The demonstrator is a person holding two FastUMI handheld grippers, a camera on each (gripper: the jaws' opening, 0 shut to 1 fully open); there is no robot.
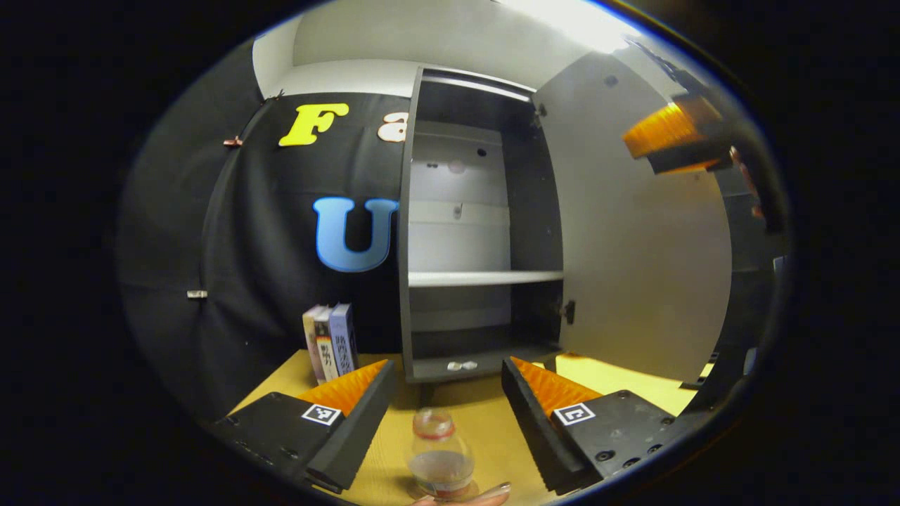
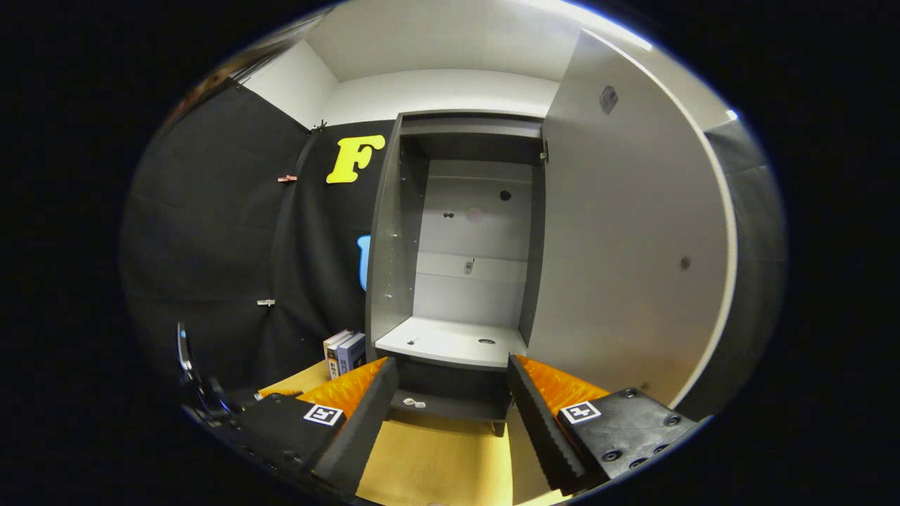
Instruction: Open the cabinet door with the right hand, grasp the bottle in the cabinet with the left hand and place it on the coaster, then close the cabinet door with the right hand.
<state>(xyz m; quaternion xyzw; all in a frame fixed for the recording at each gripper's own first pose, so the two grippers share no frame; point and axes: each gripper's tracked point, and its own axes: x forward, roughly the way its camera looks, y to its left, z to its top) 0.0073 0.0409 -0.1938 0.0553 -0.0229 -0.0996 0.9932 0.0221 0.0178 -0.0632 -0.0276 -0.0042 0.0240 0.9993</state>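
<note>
Bottle (image 1: pixel 441 453) stands upright on coaster (image 1: pixel 450 492), between left tool's (image 1: pixel 443 407) spread, empty fingers. Door (image 2: pixel 626 239) stands open, just right of right tool (image 2: pixel 450 411), also spread, nearer it for closing.

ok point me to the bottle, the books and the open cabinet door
bottle (image 1: pixel 440 460), left gripper view, on its clear body below the neck
books (image 1: pixel 330 342), left gripper view, on the spine of the middle book
cabinet door (image 2: pixel 626 260), right gripper view, on the bare inner face of the open panel
</note>
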